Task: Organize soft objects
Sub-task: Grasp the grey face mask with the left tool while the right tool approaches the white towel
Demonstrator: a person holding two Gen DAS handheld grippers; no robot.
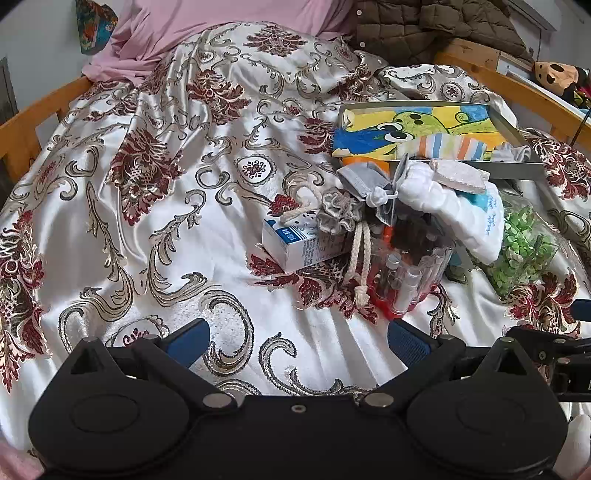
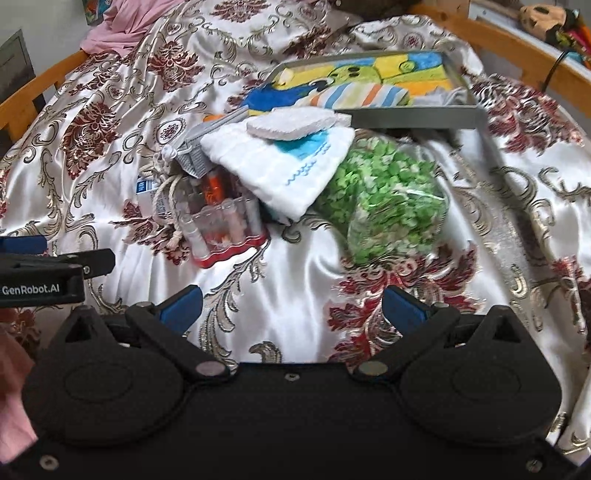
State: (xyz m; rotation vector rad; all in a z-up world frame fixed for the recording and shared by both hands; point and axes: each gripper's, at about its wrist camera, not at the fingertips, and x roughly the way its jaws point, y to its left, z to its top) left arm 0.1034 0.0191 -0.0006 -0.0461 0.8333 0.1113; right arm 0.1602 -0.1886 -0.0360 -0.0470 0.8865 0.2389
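A pile of items lies on the patterned bedspread. A white folded cloth with blue stitching (image 2: 280,166) (image 1: 458,214) lies on a clear tube pack (image 2: 221,229) (image 1: 406,269), with a pale sponge pad (image 2: 291,123) (image 1: 458,175) on top. A grey tray (image 2: 413,114) (image 1: 513,171) holds a colourful cartoon towel (image 2: 369,74) (image 1: 417,129) and a striped cloth (image 2: 354,94) (image 1: 450,146). A grey drawstring pouch (image 1: 340,214) lies beside a white box (image 1: 303,243). My left gripper (image 1: 297,339) and right gripper (image 2: 291,306) are open and empty, low above the bedspread in front of the pile.
A clear bag of green bits (image 2: 384,199) (image 1: 524,251) lies right of the pile. Wooden bed rails (image 1: 33,122) (image 2: 517,48) run along both sides. Pink bedding (image 1: 207,26) and a brown quilted jacket (image 1: 436,26) lie at the head.
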